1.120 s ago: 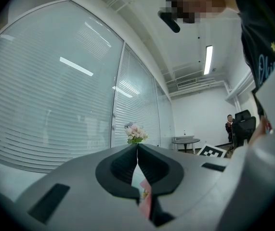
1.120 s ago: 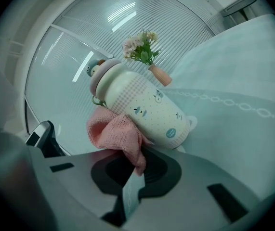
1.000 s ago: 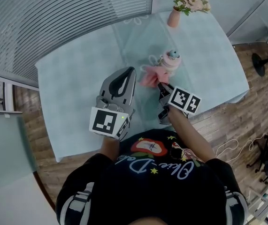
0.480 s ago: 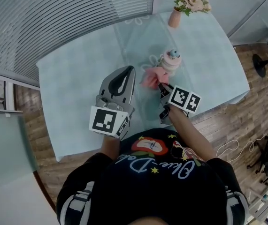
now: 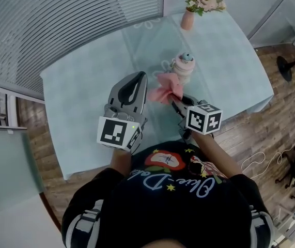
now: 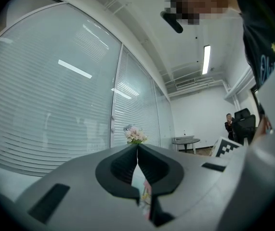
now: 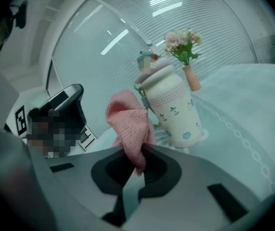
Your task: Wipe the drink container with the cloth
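Pink cloth [image 5: 162,88] pinched by one bunched end in the right gripper [image 5: 177,101], jaws pressed onto it, rest of the fabric sticking up and forward past the tips so there's a loose wad free to rub with. In the right gripper view the cloth [image 7: 127,124] rises straight out from between the jaws of the right gripper [image 7: 136,165] and sits just left of and in front of the drink container [image 7: 171,107]; contact between the two can't be confirmed, they look close or barely touching. Drink container [image 5: 183,66] stands upright on the pale blue counter [image 5: 85,87], about mid-counter, pink lid on, nothing holding it. Left gripper [image 5: 141,79] hangs over the counter just left of the cloth, jaws pressed together on nothing; the left gripper view shows the left gripper [image 6: 138,153] with its tips meeting and empty, pointed toward the far flower vase [image 6: 135,136] rather than the container. Judgement: cloth is raised to side-wall height to start or carry on a wipe of the near side; the left is parked close, likely ready to steady the container, since an unheld upright container could slide or tip under a sideways push. Flower vase [image 5: 188,18] sits at the far edge, well clear of the work.
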`<action>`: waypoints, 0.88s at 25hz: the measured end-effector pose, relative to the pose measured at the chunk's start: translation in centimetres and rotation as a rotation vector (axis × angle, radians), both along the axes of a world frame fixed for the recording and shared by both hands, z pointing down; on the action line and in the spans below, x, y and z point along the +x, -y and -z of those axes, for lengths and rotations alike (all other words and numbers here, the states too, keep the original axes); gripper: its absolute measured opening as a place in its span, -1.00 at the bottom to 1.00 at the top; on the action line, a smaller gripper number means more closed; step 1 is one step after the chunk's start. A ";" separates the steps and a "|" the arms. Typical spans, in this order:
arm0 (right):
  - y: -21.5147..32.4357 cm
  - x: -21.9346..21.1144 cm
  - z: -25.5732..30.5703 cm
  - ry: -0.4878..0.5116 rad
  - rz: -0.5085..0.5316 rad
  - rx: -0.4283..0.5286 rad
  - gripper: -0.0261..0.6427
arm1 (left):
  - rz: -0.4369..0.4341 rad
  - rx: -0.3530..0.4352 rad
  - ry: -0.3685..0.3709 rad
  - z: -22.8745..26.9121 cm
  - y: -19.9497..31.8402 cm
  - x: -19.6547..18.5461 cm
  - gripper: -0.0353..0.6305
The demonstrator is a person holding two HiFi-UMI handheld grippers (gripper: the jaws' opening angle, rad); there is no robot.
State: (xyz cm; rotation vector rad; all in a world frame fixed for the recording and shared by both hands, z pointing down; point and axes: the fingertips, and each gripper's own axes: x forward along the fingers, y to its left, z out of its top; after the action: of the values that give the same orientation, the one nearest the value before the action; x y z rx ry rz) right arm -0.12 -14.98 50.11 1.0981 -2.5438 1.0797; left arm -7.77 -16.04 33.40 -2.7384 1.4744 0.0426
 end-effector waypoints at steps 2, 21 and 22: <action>-0.6 0.0 1.1 -0.055 0.054 0.082 -0.89 | -0.007 0.002 0.003 0.1 -0.2 0.3 -0.88; 5.0 6.4 7.2 -0.286 -0.059 0.396 -0.89 | -0.017 0.003 0.003 0.1 -0.6 0.4 -0.88; 5.2 6.4 7.1 -0.293 -0.059 0.399 -0.89 | -0.017 0.001 0.002 0.0 -0.5 0.4 -0.88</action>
State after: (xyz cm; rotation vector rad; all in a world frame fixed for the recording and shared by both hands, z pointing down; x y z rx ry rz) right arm 6.28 -20.17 42.99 1.3148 -2.5535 0.3843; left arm -7.41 -15.54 33.36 -2.7495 1.4498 0.0408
